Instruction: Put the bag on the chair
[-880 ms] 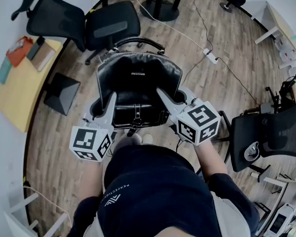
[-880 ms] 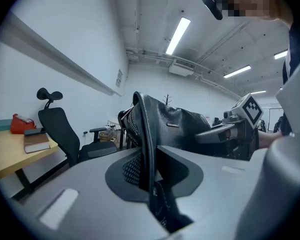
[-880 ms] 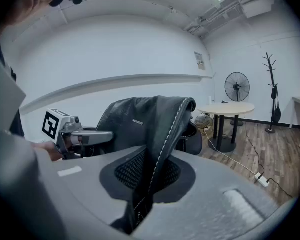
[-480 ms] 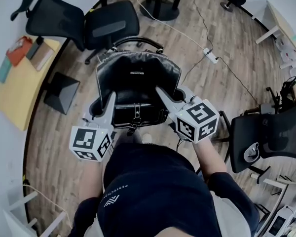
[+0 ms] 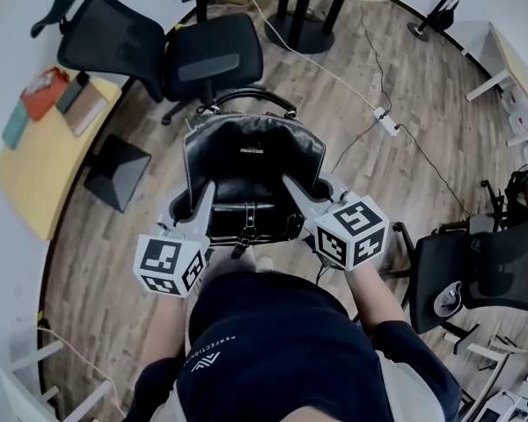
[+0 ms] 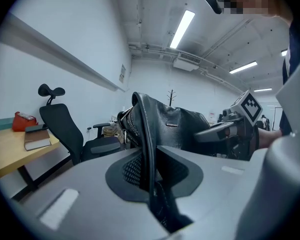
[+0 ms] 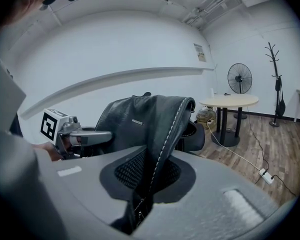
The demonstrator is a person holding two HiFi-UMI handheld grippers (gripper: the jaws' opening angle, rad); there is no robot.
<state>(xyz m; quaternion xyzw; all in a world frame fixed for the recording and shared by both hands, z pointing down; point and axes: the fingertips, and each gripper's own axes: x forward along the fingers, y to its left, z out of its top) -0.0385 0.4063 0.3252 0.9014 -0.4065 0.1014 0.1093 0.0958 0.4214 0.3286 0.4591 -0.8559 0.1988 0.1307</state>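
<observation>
Bag now hangs closer to the chair than before, left gripper and right gripper each clamped on its edges; placing remains

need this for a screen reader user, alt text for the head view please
A black leather bag is held above a wooden floor, the left tongs and right tongs each shut on one side of it. A black office chair stands just beyond the bag.
</observation>
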